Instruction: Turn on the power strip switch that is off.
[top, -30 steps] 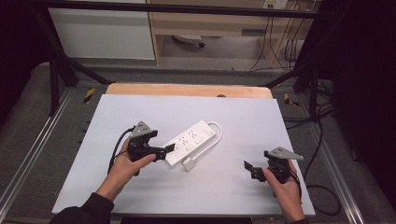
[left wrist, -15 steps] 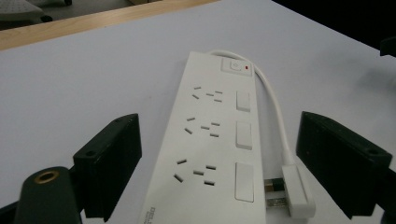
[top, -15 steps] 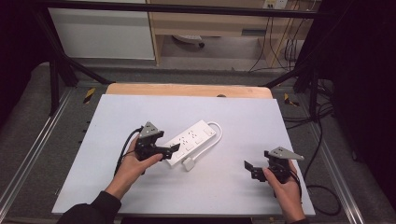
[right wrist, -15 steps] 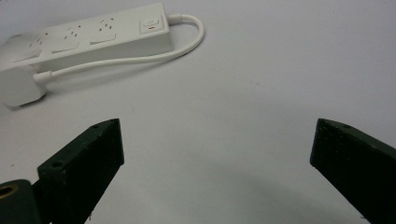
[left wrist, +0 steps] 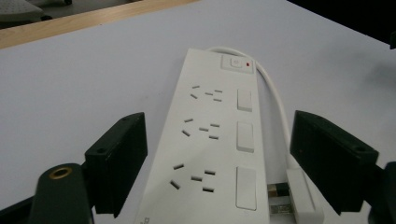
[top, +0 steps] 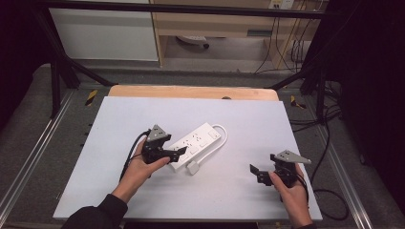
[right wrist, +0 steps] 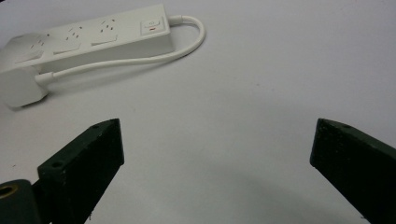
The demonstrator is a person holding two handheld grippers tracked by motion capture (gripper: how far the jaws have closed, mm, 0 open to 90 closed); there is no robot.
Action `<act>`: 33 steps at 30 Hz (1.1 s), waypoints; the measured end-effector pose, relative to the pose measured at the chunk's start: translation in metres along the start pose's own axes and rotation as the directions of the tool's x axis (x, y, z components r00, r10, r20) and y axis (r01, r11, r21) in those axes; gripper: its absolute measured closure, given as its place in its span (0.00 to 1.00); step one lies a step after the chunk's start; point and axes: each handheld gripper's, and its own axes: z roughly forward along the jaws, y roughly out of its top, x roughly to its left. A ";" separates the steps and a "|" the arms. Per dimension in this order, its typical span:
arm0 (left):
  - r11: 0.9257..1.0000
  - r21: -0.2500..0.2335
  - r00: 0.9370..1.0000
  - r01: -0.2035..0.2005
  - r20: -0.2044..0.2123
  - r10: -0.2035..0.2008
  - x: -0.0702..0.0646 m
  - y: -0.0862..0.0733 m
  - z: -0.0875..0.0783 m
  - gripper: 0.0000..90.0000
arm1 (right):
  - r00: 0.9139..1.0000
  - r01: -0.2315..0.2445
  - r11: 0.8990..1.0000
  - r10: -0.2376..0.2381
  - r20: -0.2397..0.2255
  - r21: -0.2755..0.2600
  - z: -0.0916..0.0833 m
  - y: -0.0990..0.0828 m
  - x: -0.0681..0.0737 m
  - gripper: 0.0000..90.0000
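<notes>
Power strip (top: pixel 197 141) lies diagonally at mid-counter (top: pixel 239 119), its cord (left wrist: pixel 274 98) looped back along one side to the plug (top: pixel 194 167). Left gripper (top: pixel 174 153) straddles the near end, jaws apart, not yet clamped. Centre the body between the jaws, keep the cord outside them, then close squarely. Right gripper (top: pixel 258 172) hovers well apart, jaws apart, empty.

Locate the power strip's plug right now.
In the high view the plug lies on the white tabletop beside the power strip's near end, just right of the left gripper, whose open fingers straddle the strip.
</notes>
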 end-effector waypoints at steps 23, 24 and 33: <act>0.995 0.057 0.996 -0.078 0.052 0.075 -0.014 0.001 0.013 0.69 | 1.000 0.001 1.000 -0.001 -0.002 -0.001 -0.001 0.000 0.000 0.04; 0.995 0.059 0.996 -0.078 0.055 0.075 -0.015 0.000 0.014 0.74 | 1.000 0.002 1.000 -0.002 -0.002 -0.002 -0.001 0.000 0.000 0.04; 0.994 0.077 0.993 -0.084 0.089 0.077 -0.016 -0.003 0.018 0.91 | 1.000 0.001 1.000 -0.001 -0.003 -0.002 -0.001 0.001 0.000 0.04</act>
